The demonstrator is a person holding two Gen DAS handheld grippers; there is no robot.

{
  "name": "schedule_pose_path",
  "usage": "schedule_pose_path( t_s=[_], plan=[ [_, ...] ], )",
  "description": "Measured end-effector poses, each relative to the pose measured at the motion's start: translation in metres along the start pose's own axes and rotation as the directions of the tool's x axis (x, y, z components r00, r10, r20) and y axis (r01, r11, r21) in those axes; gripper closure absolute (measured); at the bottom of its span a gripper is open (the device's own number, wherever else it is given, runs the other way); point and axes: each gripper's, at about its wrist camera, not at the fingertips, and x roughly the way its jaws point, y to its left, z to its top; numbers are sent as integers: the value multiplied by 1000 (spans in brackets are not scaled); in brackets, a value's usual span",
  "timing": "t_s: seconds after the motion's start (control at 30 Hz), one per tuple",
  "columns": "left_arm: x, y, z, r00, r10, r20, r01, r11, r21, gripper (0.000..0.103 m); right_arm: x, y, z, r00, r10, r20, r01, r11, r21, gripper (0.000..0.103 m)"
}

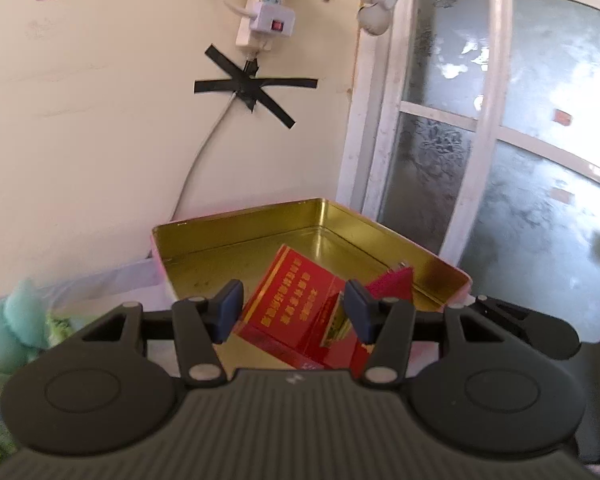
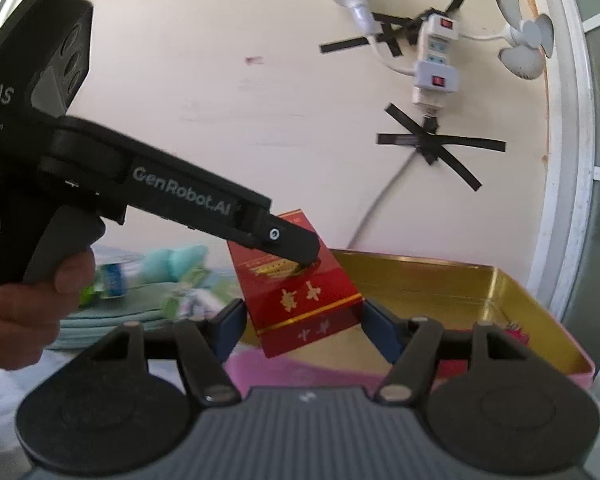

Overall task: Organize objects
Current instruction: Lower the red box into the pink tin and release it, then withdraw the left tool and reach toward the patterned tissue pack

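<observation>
A red cigarette-style box [image 1: 296, 300] with gold print hangs tilted above an open gold tin [image 1: 236, 216], held in my left gripper [image 1: 294, 312] by its blue pads. In the right wrist view the left gripper [image 2: 304, 258] reaches in from the left and grips the box [image 2: 300, 300] near its top. My right gripper [image 2: 304, 324] has its pads against the lower sides of the same box. The tin [image 2: 540, 320] with its pink outer wall lies just behind and to the right. A second red packet [image 1: 392, 284] lies inside it.
A teal plush toy [image 1: 16, 316] and folded green cloth [image 2: 112, 320] lie to the left. A person's hand [image 2: 20, 312] grips the left tool's handle. A taped power strip [image 1: 264, 16] hangs on the wall, beside a frosted window [image 1: 500, 160].
</observation>
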Motion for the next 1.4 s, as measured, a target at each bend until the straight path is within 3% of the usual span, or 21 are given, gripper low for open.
schedule_pose_path(
  t_s=[0.2,0.27,0.37,0.67,0.87,1.03,1.13,1.4],
  plan=[
    [45,4,3,998,28,-55,-30,999,-34,45,28,-24,-14,999,-21,-40,22,1000,16,36],
    [55,3,0,994,64,-86,-68,997,-36,44,32,-26,-19,998,-50,-43,51,998,25,28],
    [56,2,-7,989,102,-103,-105,994,-26,44,24,-28,-23,999,-37,-26,38,998,52,27],
    [2,-1,-18,981,185,-55,-185,983,3,44,-19,-16,-23,999,-48,12,46,992,115,26],
    [-35,6,-44,971,226,-76,-226,974,8,43,-43,13,-31,1000,-4,-19,7,989,145,26],
    [-56,26,-75,946,288,-145,-294,956,-18,43,-39,33,-45,992,65,-104,-45,982,184,26],
    [-68,40,-93,922,338,-187,-350,936,-32,43,-33,47,-48,985,89,-151,-60,980,190,26],
    [-100,79,-127,872,428,-237,-457,885,-82,40,-21,85,-49,962,151,-226,-113,978,174,21]
  ],
)
